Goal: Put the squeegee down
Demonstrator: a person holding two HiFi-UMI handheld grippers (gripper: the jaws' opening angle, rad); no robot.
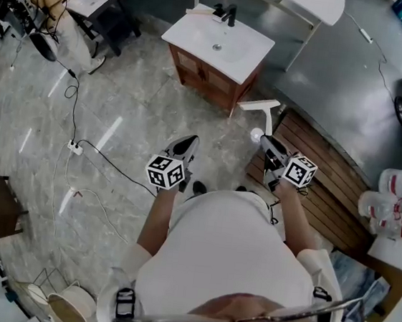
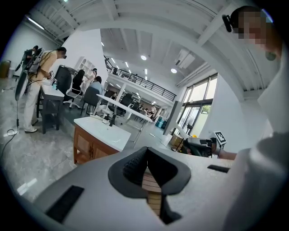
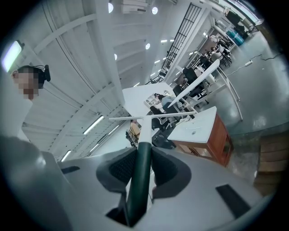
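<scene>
Right gripper (image 3: pixel 144 153) clamps squeegee (image 3: pixel 139 180), unclear from head view; left gripper (image 2: pixel 147 151) seemingly closed.

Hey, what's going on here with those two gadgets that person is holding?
A person stands holding a two-jaw gripper in each hand. The right gripper is clamped on the dark green handle of a white squeegee, held out in front of them, off the floor, not far from a white sink cabinet. The left gripper is shut with nothing in it. The squeegee has not been put down yet.
</scene>
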